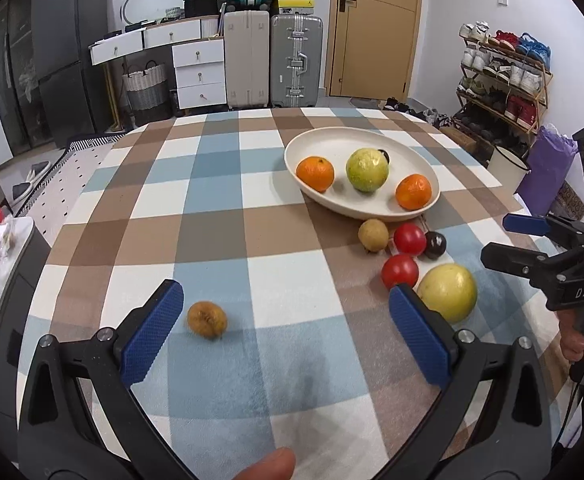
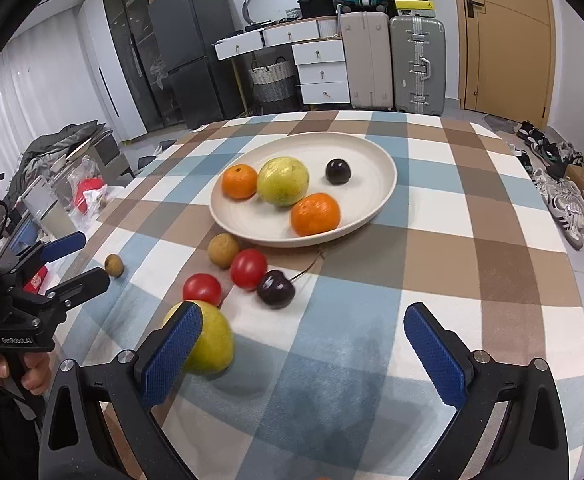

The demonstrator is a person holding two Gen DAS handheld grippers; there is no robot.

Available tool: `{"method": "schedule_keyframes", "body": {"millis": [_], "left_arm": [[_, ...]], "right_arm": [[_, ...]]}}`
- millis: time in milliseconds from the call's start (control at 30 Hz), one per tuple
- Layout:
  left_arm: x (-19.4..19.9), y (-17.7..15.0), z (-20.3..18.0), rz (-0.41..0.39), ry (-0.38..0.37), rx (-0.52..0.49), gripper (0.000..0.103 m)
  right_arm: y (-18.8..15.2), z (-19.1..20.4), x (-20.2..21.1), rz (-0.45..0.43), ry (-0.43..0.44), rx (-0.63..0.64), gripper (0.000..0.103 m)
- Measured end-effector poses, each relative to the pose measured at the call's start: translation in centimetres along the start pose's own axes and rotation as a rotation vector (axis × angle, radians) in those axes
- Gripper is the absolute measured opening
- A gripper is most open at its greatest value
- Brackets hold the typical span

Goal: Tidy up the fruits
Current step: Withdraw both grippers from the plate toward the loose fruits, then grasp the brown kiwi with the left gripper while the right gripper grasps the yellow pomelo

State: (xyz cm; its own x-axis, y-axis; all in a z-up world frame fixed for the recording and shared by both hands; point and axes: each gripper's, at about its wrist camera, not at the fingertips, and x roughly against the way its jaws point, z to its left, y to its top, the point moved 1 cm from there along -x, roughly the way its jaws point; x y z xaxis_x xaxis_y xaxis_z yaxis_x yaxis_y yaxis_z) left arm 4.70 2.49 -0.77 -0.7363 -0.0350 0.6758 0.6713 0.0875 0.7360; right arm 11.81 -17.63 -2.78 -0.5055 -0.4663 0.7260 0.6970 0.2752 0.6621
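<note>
Both claws hang released over the checked tablecloth (image 1: 292, 184) — the left gripper (image 1: 286, 332) has a brown longan (image 1: 207, 319) just inside its left pad, the right gripper (image 2: 303, 354) a yellow-green guava (image 2: 212, 344) behind its left pad; the fruit plate (image 2: 371, 152) lies ahead.

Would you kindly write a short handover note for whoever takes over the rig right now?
Left gripper: open, empty. Right gripper: open, empty.
Done: cream oval plate holds two oranges, a green guava and a dark cherry.
Left on the checked tablecloth: small brown fruit beside the left gripper, another brown fruit, two red tomatoes, stemmed dark cherry, yellow-green guava.
</note>
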Motion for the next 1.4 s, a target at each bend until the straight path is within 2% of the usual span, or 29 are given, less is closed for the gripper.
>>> {"method": "schedule_keyframes", "body": {"millis": [233, 733, 800, 967, 1133, 1200, 1267, 1300, 1333, 1400], "left_arm": [[-0.1, -1.1, 2.0, 0.027, 0.010, 0.054, 0.103], [-1.5, -2.0, 5.3, 0.094, 0.023, 0.132, 0.100], [-1.8, -2.0, 5.7, 0.101, 0.007, 0.154, 0.090], [-2.9, -2.3, 6.2, 0.136, 0.001, 0.169, 0.075], [-3.6, -2.6, 5.9, 0.144, -0.001, 0.151, 0.056], [-3.7, -2.5, 5.8, 0.141, -0.001, 0.146, 0.044], [-3.6, -2.5, 5.7, 0.138, -0.014, 0.146, 0.036], [-3.6, -2.6, 5.7, 0.137, -0.023, 0.145, 0.027], [-3.6, -2.6, 5.7, 0.139, -0.036, 0.146, 0.024], [-3.4, -2.6, 5.5, 0.132, -0.046, 0.141, 0.024]], "right_arm": [[-1.4, 2.1, -0.8, 0.022, 0.021, 0.014, 0.102], [-1.8, 4.2, -2.5, 0.086, 0.099, 0.017, 0.102], [-1.9, 4.4, -2.6, 0.091, 0.104, 0.021, 0.102], [-2.2, 4.9, -2.8, 0.095, 0.118, 0.033, 0.102], [-2.4, 5.5, -3.2, 0.107, 0.121, 0.053, 0.102], [-2.5, 5.7, -3.4, 0.114, 0.124, 0.058, 0.102], [-2.7, 5.9, -3.5, 0.120, 0.124, 0.067, 0.102], [-2.7, 5.9, -3.6, 0.121, 0.123, 0.069, 0.102], [-2.7, 5.9, -3.5, 0.119, 0.121, 0.070, 0.101], [-2.9, 5.9, -3.4, 0.117, 0.119, 0.069, 0.101]]}}
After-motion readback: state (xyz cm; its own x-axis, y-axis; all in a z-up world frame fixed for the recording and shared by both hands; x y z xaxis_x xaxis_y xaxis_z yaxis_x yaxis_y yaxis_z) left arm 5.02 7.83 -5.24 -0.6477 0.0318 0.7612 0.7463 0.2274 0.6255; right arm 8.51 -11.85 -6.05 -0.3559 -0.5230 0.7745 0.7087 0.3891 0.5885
